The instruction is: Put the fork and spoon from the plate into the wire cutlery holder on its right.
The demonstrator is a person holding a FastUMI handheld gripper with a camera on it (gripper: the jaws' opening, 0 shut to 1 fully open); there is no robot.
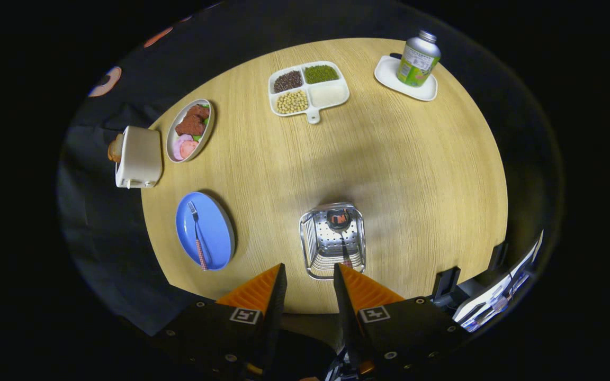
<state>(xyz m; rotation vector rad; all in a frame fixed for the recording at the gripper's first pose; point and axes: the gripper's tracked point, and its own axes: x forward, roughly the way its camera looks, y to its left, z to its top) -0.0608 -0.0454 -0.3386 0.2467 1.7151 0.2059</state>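
Note:
A blue plate (pixel 215 233) lies on the round wooden table, left of my fingers and a bit ahead of them. A fork (pixel 197 233) with a red checked handle rests on it, tines pointing away from me. The metal cutlery holder (pixel 332 241) stands just ahead of my fingers, seen from above. A spoon (pixel 340 225) stands inside it, bowl up near the far wall. My gripper (pixel 309 270) hovers above the holder's near rim, open, with nothing between the fingers.
A divided white tray (pixel 331 98) of beans and grains sits far ahead. A green can (pixel 418 59) stands on a white dish at the far right. An oval dish of food (pixel 190 130) and a white toaster (pixel 138 157) lie at the left.

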